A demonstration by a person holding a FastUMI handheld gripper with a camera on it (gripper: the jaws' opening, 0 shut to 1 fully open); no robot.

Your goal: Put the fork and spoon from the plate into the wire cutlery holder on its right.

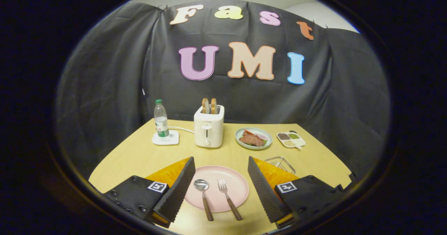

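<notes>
We hover over the plate (223, 179), fingers (178, 189) spread wide and gripping nothing.

Between our fingers the spoon (204, 196) and fork (228, 198) lie side by side on the plate, heads toward the toaster (209, 130), wooden handles toward us, the fork's angled slightly right. The wire holder (281, 163) sits just right of the plate on the table (139, 154). The bottle (161, 121) label is unreadable.

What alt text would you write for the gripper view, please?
The open gripper hovers over a pink plate holding a spoon and fork, both between its fingers. The wire cutlery holder stands right of the plate; a toaster stands beyond.
</notes>
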